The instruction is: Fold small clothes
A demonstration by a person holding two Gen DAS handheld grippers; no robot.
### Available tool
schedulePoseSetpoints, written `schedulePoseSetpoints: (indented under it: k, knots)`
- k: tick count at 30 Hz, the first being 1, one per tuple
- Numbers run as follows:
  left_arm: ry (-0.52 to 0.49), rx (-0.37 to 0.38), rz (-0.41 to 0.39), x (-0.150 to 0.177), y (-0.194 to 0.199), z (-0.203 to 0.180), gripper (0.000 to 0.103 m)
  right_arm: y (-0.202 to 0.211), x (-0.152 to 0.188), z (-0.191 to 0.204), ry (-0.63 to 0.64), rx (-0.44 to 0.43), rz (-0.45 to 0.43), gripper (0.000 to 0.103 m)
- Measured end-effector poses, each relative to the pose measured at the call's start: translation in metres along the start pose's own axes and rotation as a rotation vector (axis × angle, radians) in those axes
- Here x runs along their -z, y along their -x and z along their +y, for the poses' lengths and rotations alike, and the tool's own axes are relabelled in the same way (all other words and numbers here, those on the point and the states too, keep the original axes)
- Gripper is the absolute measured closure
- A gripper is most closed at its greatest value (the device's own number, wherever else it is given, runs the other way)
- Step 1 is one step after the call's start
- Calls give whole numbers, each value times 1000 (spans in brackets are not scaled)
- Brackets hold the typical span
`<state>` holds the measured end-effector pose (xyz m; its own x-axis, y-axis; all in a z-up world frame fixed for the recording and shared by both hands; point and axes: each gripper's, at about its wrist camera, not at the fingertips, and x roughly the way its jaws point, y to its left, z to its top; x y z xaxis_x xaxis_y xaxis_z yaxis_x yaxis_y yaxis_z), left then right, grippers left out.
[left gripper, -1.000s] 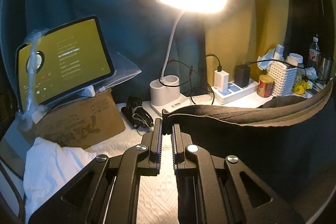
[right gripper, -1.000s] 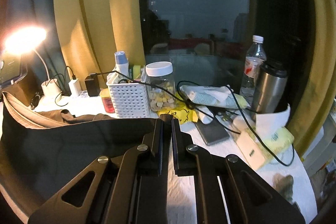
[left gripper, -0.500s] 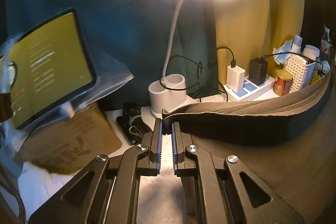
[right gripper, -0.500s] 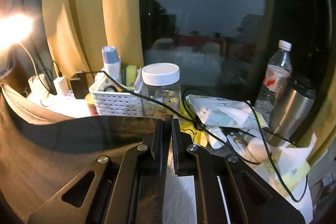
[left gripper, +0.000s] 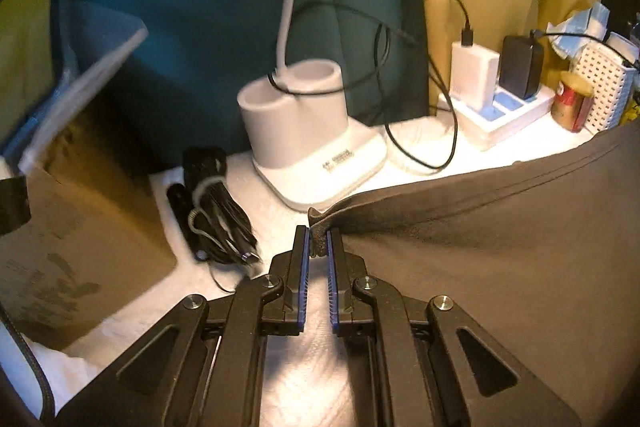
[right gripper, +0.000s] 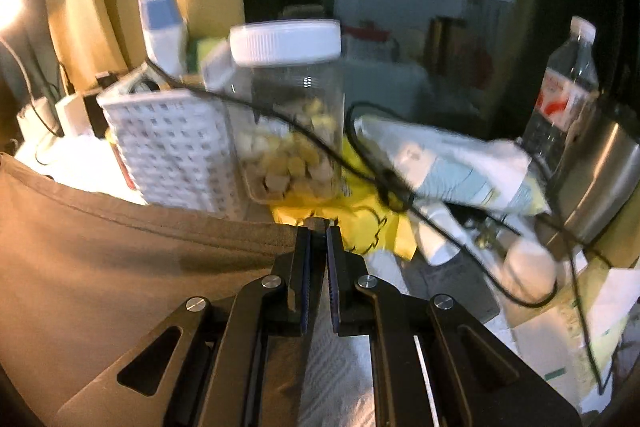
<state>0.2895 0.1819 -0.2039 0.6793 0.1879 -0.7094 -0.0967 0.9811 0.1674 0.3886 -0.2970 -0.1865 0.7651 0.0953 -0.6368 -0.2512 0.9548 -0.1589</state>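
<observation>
A dark brown garment [left gripper: 500, 227] hangs stretched between my two grippers. My left gripper [left gripper: 318, 233] is shut on its left corner, low over the white table cover [left gripper: 304, 379]. The cloth runs off to the right of that view. In the right wrist view the same brown garment [right gripper: 120, 251] fills the lower left, and my right gripper [right gripper: 319, 229] is shut on its right corner. The garment's lower part is hidden below both views.
A white lamp base [left gripper: 308, 143] with cables, a black cable bundle [left gripper: 216, 211] and a cardboard box [left gripper: 68, 247] lie just ahead on the left. A power strip [left gripper: 504, 111], white basket [right gripper: 176, 151], jar [right gripper: 292, 115], water bottle [right gripper: 568, 83] and steel tumbler [right gripper: 600, 171] crowd the back.
Both grippers have moved forward and down with the garment still held. The lamp base, basket and jar now loom larger and closer, and the lamp head has left the left wrist view.
</observation>
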Motion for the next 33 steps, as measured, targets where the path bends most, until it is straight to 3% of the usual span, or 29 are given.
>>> schedulePoseSetpoints:
  k: [10,14,16,18,20,27,33]
  knots:
    - [93,30,46,2,-7,10,89,4,1,-11,-38,68,-14,94]
    - [140,34,16,1,8,21,48,14,0,-9,-35,65,-25,94]
    - [155,37,9,1,17,24,47,19,0,-7,-34,59,-23,94]
    - [146,34,5,4,26,24,47,21,-3,-6,-35,51,-21,83]
    - [142,37,5,9,36,23,47,29,-1,-5,-38,44,-27,59]
    - [167,46,3,27,55,29,47,55,11,0,-40,33,-29,58]
    - [214,127,-17,49,83,26,47,79,23,6,-60,22,-32,59]
